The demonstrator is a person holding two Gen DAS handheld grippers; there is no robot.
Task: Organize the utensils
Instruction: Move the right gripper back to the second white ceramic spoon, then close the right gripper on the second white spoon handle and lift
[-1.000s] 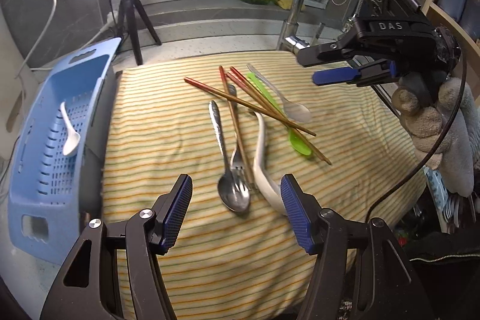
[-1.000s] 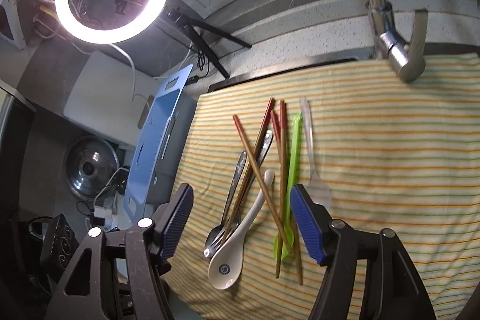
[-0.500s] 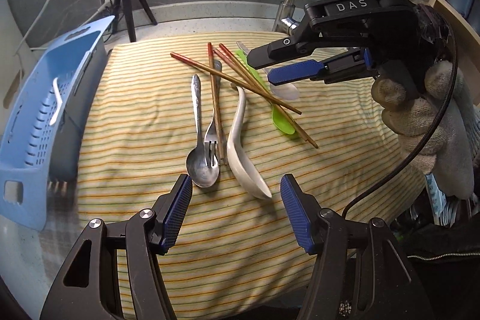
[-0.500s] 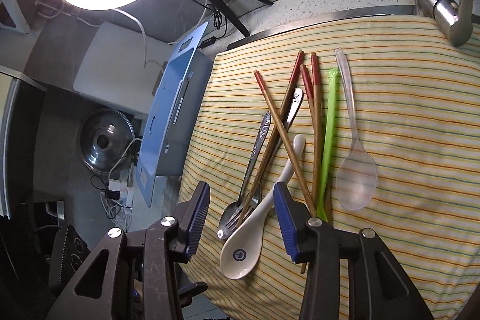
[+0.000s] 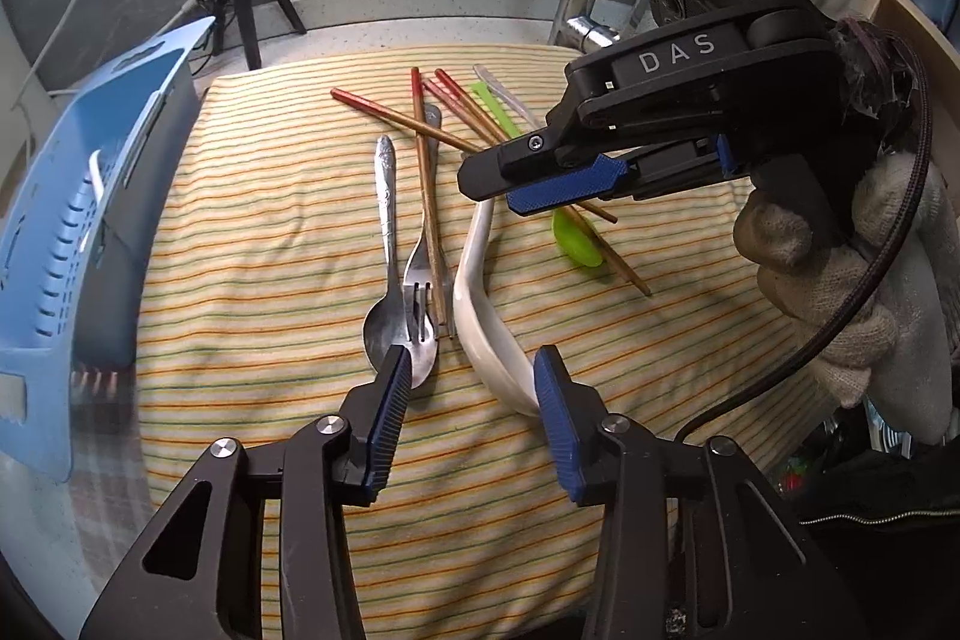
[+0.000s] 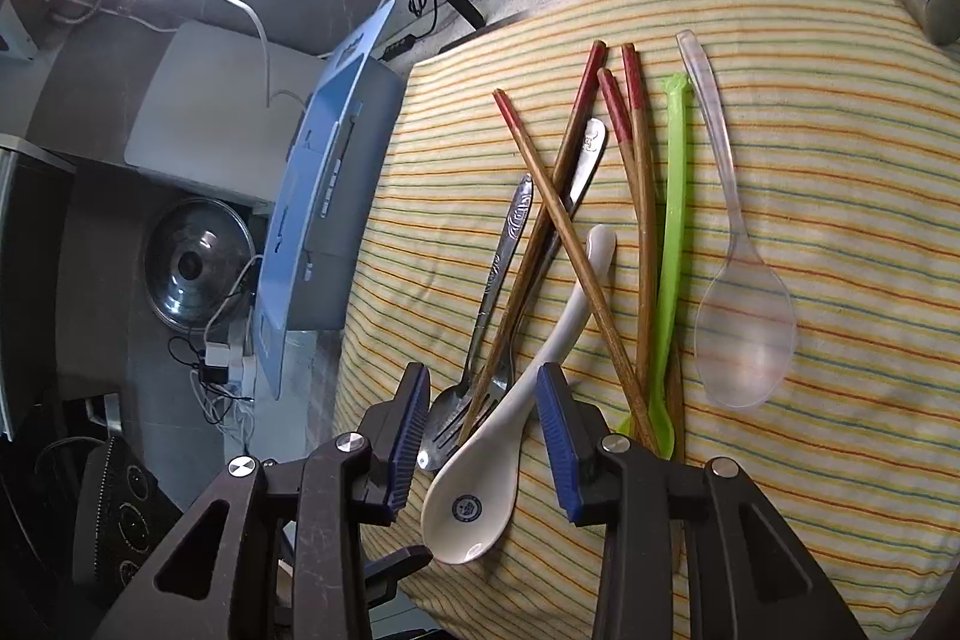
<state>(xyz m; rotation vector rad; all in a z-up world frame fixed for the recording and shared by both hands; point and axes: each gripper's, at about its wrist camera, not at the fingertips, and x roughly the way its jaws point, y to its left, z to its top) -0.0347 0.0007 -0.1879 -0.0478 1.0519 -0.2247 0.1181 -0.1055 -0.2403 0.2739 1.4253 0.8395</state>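
A blue basket (image 5: 72, 244) is standing at the left edge of the worktop, with a white spoon (image 5: 96, 166) lying inside it. Just beside it, a striped cloth (image 5: 270, 232) is carrying the loose utensils: a metal spoon (image 5: 384, 274) and a fork (image 5: 420, 280) lying side by side, red-tipped chopsticks (image 6: 564, 244) crossing over them, then a white ceramic spoon (image 6: 510, 418), a green spoon (image 6: 669, 256) and a clear plastic spoon (image 6: 744, 328) farthest right. The left gripper (image 5: 471, 415) is hovering low over the bowls of the metal spoon and ceramic spoon, its jaws closing with nothing pressed between them. The right gripper (image 6: 483, 436), held by a gloved hand (image 5: 840, 292), is closing its jaws around the ceramic spoon, not yet pinching it.
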